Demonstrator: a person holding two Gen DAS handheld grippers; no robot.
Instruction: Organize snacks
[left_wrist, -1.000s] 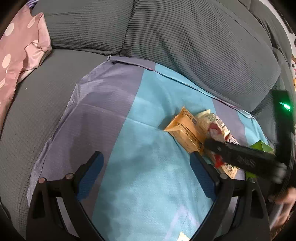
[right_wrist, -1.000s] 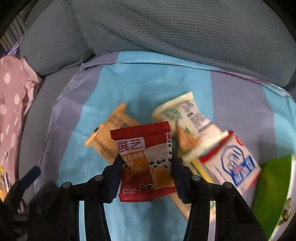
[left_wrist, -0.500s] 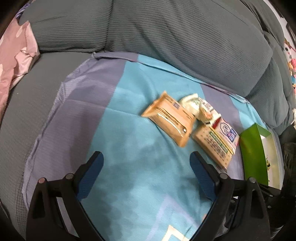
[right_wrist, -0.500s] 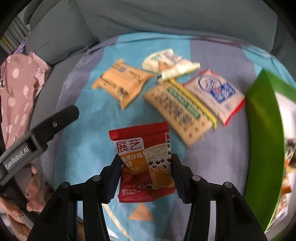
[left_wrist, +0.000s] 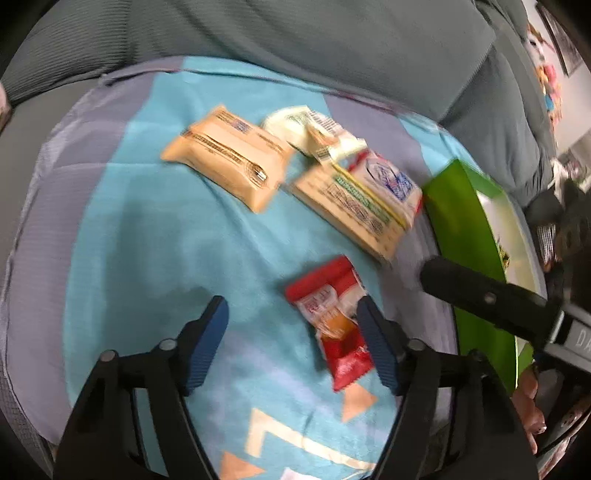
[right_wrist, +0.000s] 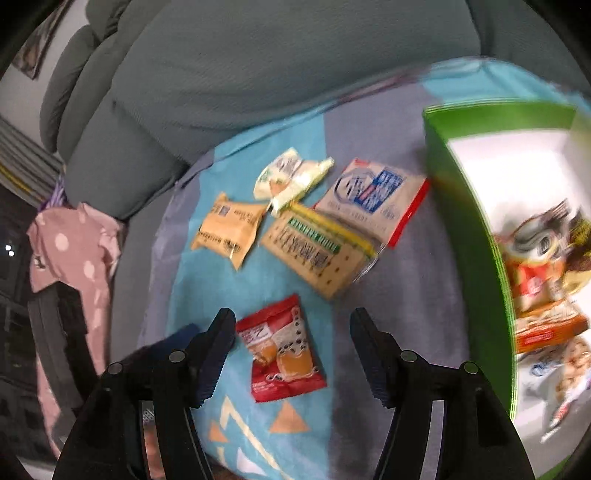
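A red snack packet (right_wrist: 282, 349) lies loose on the blue cloth (right_wrist: 207, 284), between my right gripper's open fingers; it also shows in the left wrist view (left_wrist: 332, 317). My right gripper (right_wrist: 293, 350) is open and empty. My left gripper (left_wrist: 291, 339) is open and empty, its right finger beside the red packet. Further back lie an orange packet (left_wrist: 229, 170), a pale green packet (left_wrist: 310, 129), a cracker pack (left_wrist: 351, 210) and a white-blue packet (left_wrist: 388, 181). A green box (right_wrist: 476, 236) at right holds several snacks.
Grey sofa cushions (left_wrist: 295, 44) rise behind the cloth. A pink dotted garment (right_wrist: 74, 251) lies at the left. The right gripper's black body (left_wrist: 487, 299) reaches in front of the green box (left_wrist: 469, 221) in the left wrist view.
My right gripper has opened and let go of the red packet, which now lies on the cloth. Both grippers have swung right, toward the green box.
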